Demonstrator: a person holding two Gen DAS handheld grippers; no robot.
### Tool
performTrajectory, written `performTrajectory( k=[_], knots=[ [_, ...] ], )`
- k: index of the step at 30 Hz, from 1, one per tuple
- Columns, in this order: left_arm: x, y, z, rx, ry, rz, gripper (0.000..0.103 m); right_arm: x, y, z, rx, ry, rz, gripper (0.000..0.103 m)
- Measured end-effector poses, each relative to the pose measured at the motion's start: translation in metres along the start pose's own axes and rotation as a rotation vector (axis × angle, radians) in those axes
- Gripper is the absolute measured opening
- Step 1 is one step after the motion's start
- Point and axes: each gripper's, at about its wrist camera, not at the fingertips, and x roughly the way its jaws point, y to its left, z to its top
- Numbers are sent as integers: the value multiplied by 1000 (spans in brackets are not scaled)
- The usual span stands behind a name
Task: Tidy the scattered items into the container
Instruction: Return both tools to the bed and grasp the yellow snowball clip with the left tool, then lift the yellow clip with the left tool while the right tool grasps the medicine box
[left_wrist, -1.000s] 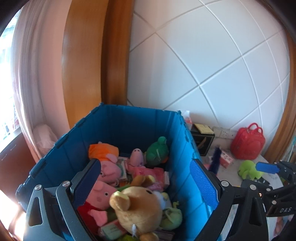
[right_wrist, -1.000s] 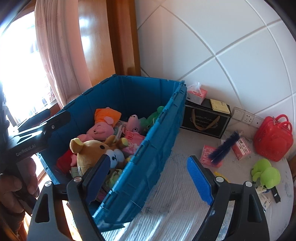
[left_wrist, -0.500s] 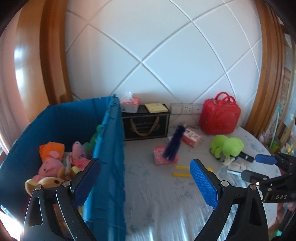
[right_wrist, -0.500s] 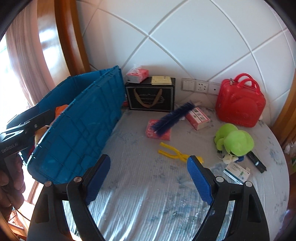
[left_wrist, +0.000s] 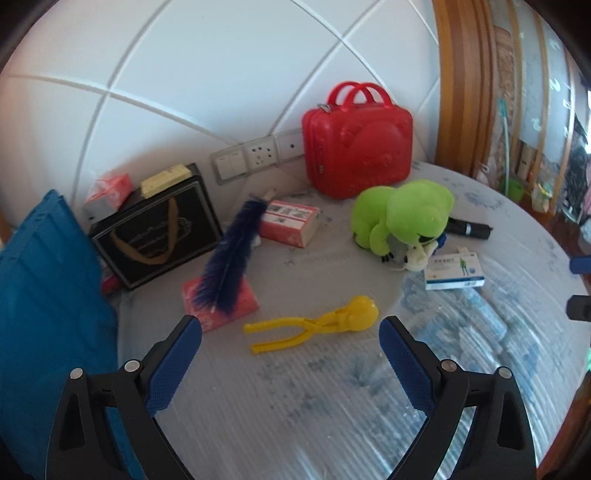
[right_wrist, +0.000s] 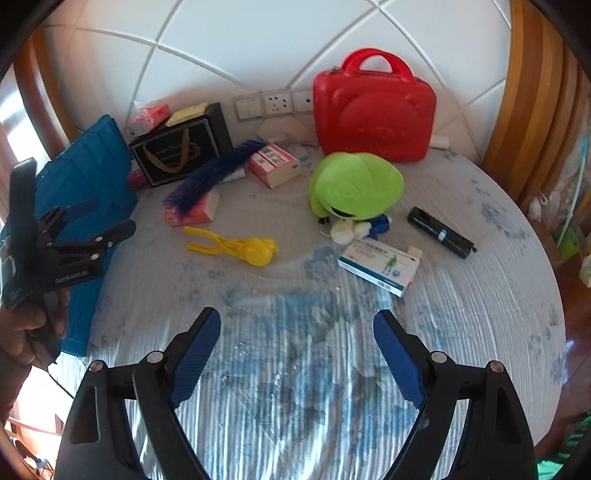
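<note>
- Left gripper (left_wrist: 290, 349): jaws wide apart, nothing between the blue pads; it hangs over the table's near part, angled down at the yellow tongs.
- Right gripper (right_wrist: 297, 341): jaws wide apart, empty; held over bare tablecloth near the table's front edge.
- In the right wrist view the left gripper shows at the far left in a person's hand (right_wrist: 22, 328), with the crate behind it.
- Blue crate (left_wrist: 48, 280), the container: at the table's left edge; only its ribbed outer wall is visible, inside hidden.
- Yellow tongs with ball-shaped head (left_wrist: 314, 325): flat on the round table (left_wrist: 295, 406), just beyond the left gripper's fingertips, not touching them.
- Dark blue bristle brush (left_wrist: 231, 258): lies slanted across a pink packet (left_wrist: 243, 304), its far tip near a red-and-white box (left_wrist: 290, 223).
- Green plush toy (left_wrist: 400, 216): right of centre, in front of the red toy suitcase (left_wrist: 356, 142) that stands at the wall.
- White-and-blue medicine box (right_wrist: 378, 266): just near of the plush; a black cylinder (right_wrist: 439, 232) lies to its right.
- Black gift bag (left_wrist: 159, 230): upright at the far left beside the crate, small boxes on top of it.
</note>
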Motion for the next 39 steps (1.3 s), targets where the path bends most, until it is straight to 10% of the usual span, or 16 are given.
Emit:
performTrajectory(
  k=[20, 23, 25, 28, 39],
  knots=[
    [204, -62, -38, 411, 202, -117, 95, 121, -64, -42, 121, 71, -4, 85],
    [206, -61, -34, 369, 208, -177, 72, 128, -66, -45, 123, 86, -1, 85],
    [207, -63, -33, 360, 217, -187, 34, 130, -68, -45, 117, 86, -6, 85],
    [198, -68, -35, 346, 210, -198, 16, 134, -73, -40, 116, 82, -13, 85],
    [149, -47, -41, 165, 127, -169, 3, 183, -97, 19, -104, 51, -33, 85]
  ],
)
